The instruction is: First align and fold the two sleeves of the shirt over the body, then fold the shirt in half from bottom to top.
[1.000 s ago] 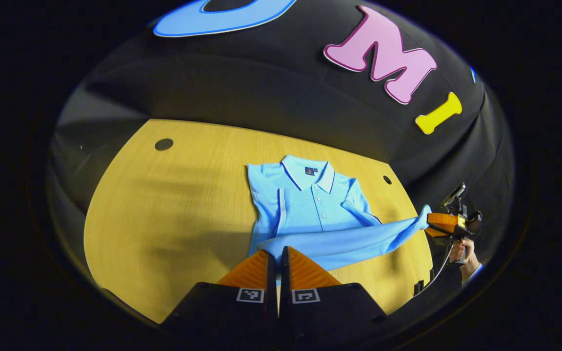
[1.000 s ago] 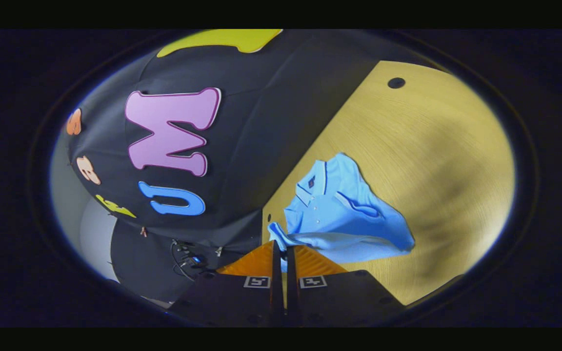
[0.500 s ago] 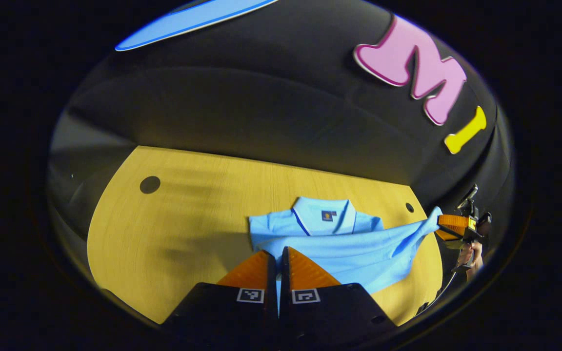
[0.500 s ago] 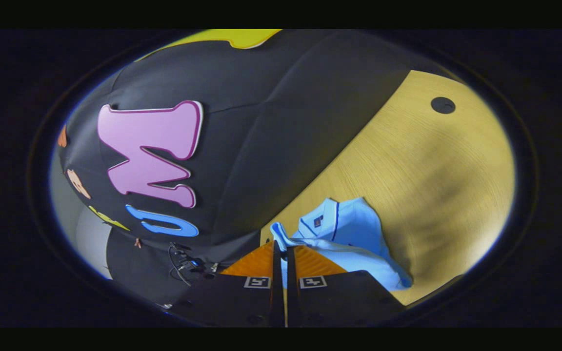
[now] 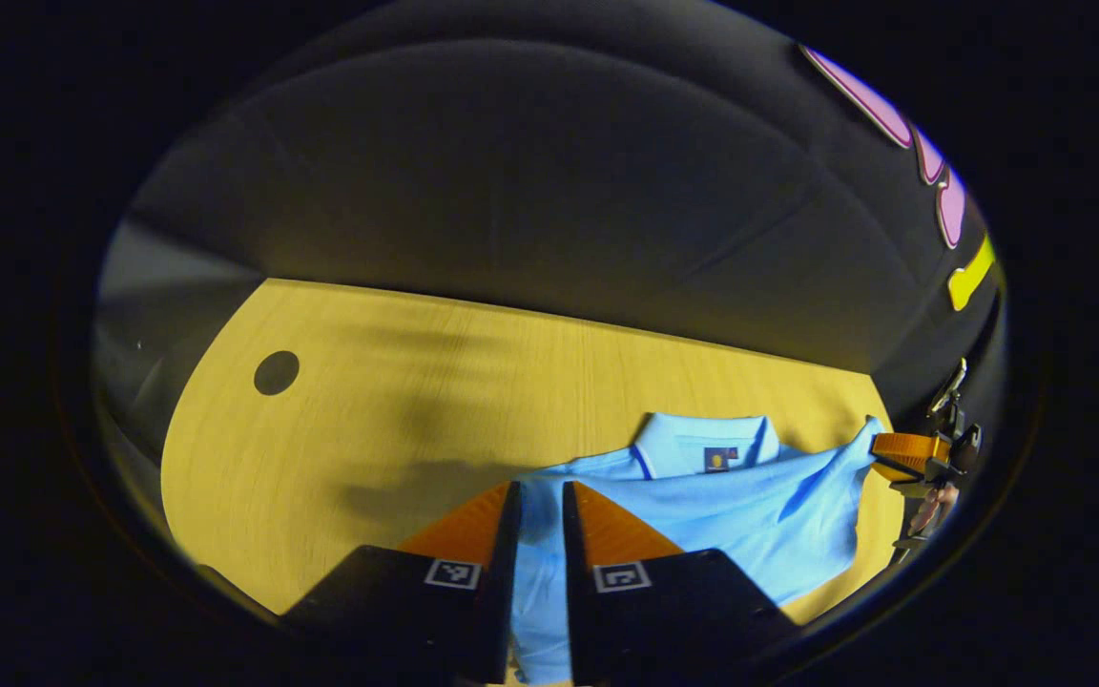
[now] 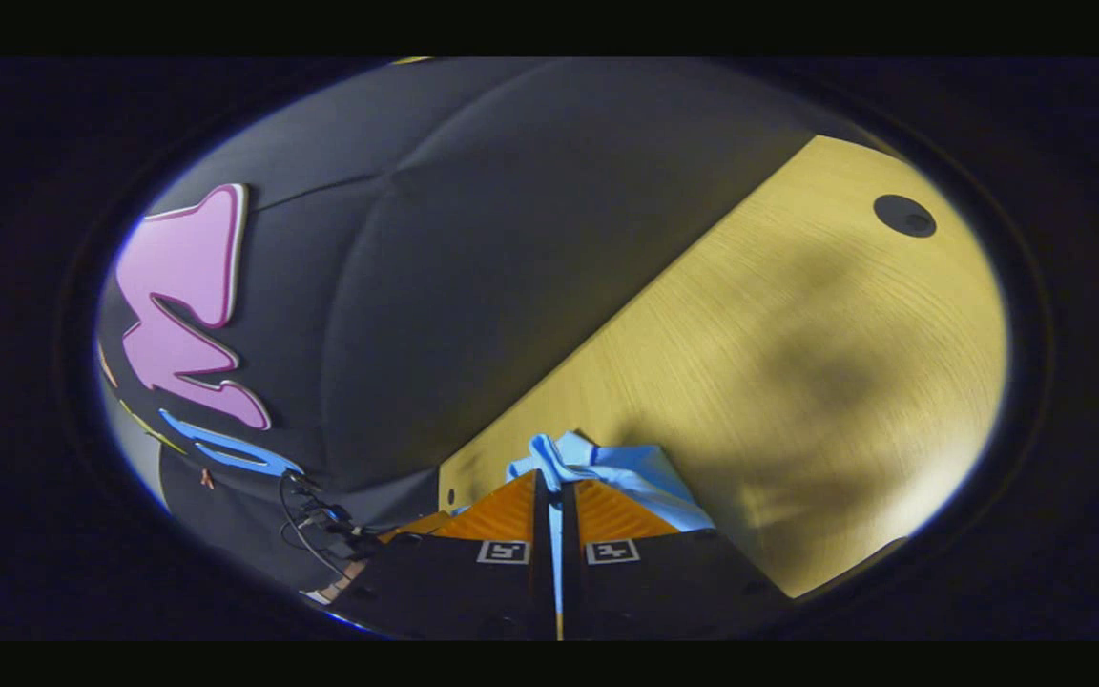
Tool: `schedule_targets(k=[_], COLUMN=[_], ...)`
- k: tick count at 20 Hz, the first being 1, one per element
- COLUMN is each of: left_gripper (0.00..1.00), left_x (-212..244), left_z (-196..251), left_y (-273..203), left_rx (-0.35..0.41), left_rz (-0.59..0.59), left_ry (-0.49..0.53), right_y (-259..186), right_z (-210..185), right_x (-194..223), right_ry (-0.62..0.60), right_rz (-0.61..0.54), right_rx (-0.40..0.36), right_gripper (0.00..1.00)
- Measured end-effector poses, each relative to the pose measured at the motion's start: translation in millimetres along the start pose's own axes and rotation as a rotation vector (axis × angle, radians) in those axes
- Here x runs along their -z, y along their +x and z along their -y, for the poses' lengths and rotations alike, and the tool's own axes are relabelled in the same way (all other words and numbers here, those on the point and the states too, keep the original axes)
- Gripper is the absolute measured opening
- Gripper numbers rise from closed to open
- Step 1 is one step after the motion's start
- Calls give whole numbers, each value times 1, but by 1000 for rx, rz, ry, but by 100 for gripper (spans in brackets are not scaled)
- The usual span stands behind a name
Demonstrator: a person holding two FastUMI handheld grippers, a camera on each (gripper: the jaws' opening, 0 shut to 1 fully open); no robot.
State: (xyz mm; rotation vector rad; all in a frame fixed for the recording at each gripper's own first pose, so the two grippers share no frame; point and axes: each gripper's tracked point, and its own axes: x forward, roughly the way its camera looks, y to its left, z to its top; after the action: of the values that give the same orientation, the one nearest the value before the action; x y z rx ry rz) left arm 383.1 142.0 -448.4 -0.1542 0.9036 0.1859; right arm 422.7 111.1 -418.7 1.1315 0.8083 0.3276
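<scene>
While the light-blue polo shirt [image 5: 702,506] lies low and right of centre in the left gripper view, its hem is drawn up over the body so that just the collar [image 5: 697,444] and its small dark label show above the folded-over cloth. At the bottom centre of that view the left gripper [image 5: 540,515] has a strip of the shirt's fabric running down between its two fingers [image 5: 468,525]; a narrow gap stands on either side of the cloth, so I cannot tell whether they are pinching it or have let go. At the far right edge of the same view the right gripper [image 5: 902,453] grasps the other corner of the folded edge, which is pulled to a point toward it, and a hand [image 5: 931,506] shows just below it. In the right gripper view, the right gripper [image 6: 548,506] sits at the bottom centre with its fingers [image 6: 502,515] clenched on a thin band of blue cloth that passes between them, and the bunched shirt [image 6: 626,472] spreads just beyond the tips and to their right. The shirt rests on a yellow wooden table [image 5: 397,401], which has a dark round hole [image 5: 276,372] at the left of the left gripper view and another [image 6: 904,215] at the upper right of the right gripper view. Shadows fall across the tabletop in both views.
</scene>
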Motion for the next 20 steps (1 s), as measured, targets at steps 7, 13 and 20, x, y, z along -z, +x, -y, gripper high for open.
schedule_targets(k=[7,13,20], left_gripper=[93,98,98], left_x=[-8,-18,-13], left_z=[4,30,69], left_y=[-33,-87,-188], left_rx=[-50,-41,22], left_rz=[52,162,323], left_ry=[64,112,152], right_y=[-16,-46,-108], right_z=[12,-7,-72], right_x=[-2,-10,6], right_ry=[-71,-243,-469], right_rz=[-10,59,163], right_rx=[73,115,106], right_gripper=[74,96,98])
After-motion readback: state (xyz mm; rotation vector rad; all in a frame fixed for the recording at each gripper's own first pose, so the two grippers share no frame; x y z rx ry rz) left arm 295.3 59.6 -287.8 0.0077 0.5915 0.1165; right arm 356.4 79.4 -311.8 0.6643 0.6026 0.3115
